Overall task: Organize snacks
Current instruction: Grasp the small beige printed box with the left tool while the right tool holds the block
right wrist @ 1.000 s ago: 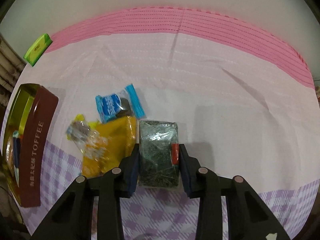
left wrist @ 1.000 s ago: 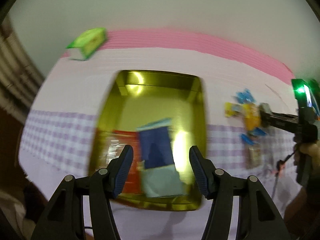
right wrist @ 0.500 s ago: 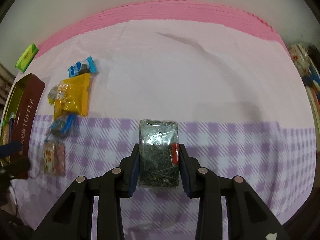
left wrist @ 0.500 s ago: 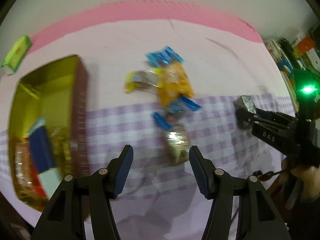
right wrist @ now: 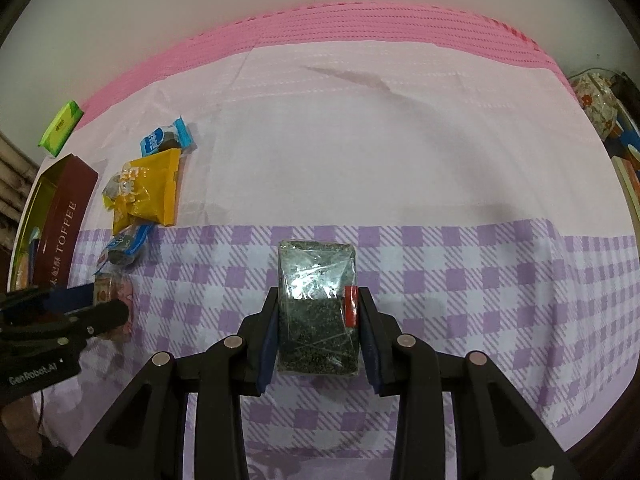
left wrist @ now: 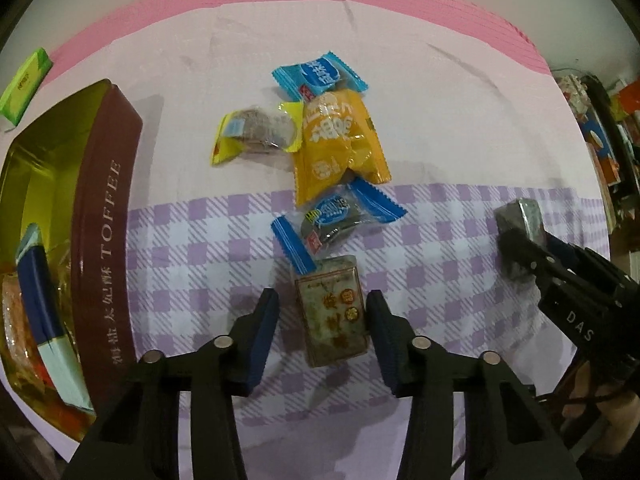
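Note:
My left gripper (left wrist: 322,322) is open, its fingers on either side of a small brown-framed snack pack (left wrist: 332,312) lying on the checked cloth. Beyond it lie a blue candy (left wrist: 340,216), a yellow bag (left wrist: 340,144), a yellow-ended clear pack (left wrist: 256,130) and another blue candy (left wrist: 318,76). The gold TOFFEE tin (left wrist: 102,216) stands open at the left with snacks inside. My right gripper (right wrist: 318,322) is shut on a dark green seaweed pack (right wrist: 316,300), held above the cloth; it also shows in the left wrist view (left wrist: 520,222).
A green box (left wrist: 24,84) lies at the far left near the pink cloth edge. Books and clutter (left wrist: 600,136) stand off the table's right side. The left gripper shows in the right wrist view (right wrist: 72,312).
My left gripper swung from over the tin to the right and down around the brown-framed pack. My right gripper carried the seaweed pack away from the snack pile, toward the right.

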Demonstrator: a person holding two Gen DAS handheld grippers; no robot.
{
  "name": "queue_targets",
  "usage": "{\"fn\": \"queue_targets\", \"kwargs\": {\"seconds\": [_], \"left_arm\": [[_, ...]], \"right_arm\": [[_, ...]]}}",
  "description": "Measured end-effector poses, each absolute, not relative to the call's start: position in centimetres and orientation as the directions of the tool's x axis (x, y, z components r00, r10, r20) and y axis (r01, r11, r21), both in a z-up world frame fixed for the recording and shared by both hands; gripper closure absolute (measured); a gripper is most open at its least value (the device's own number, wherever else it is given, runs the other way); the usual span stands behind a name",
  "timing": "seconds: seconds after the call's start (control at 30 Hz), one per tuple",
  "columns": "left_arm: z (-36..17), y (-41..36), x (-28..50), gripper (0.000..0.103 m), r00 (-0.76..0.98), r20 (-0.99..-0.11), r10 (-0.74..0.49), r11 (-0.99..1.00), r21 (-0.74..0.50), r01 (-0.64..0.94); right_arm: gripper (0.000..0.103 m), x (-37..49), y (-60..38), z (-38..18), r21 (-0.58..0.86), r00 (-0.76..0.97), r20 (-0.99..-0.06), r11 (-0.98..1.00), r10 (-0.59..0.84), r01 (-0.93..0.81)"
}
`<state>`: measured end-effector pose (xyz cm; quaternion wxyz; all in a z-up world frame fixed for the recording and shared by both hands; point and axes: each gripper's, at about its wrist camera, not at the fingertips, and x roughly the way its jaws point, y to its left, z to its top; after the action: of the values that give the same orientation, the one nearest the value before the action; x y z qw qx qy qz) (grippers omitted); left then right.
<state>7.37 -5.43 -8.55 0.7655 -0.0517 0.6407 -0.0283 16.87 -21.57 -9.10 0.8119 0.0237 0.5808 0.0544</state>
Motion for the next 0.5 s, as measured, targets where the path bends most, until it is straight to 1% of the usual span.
{"fn": "queue_targets", "kwargs": {"seconds": [0.03,0.07,0.1,0.33,0.5], "left_arm": [[-8.6,-5.5,7.3,0.064,0.178,-0.978,-0.111,0.993,-0.116,-0.018],[-8.6,-5.7,7.3,0.069,0.178,-0.978,-0.111,0.993,-0.114,-0.009],[-8.6,-5.8,7.3,0.071,0.180,-0.978,-0.106,0.994,-0.108,-0.004],[-8.6,-6.3,6.6,0.072,0.182,-0.979,-0.094,0.996,-0.092,0.017],[-7.7,-4.6,4.6,0.073,0.179,-0.980,-0.091,0.996,-0.088,0.025]], "right_arm": [[0.070,17.0,-21.3,-9.1,0.099,0.320,-0.940,0.993,0.115,-0.064],[0.070,17.2,-21.2,-9.2,0.102,0.321,-0.940,0.993,0.115,-0.058],[0.070,17.2,-21.2,-9.2,0.102,0.321,-0.940,0.993,0.116,-0.059],[0.070,17.9,-20.5,-9.3,0.097,0.322,-0.940,0.993,0.113,-0.064],[0.070,18.1,-20.4,-9.3,0.088,0.321,-0.941,0.994,0.106,-0.071]]}}
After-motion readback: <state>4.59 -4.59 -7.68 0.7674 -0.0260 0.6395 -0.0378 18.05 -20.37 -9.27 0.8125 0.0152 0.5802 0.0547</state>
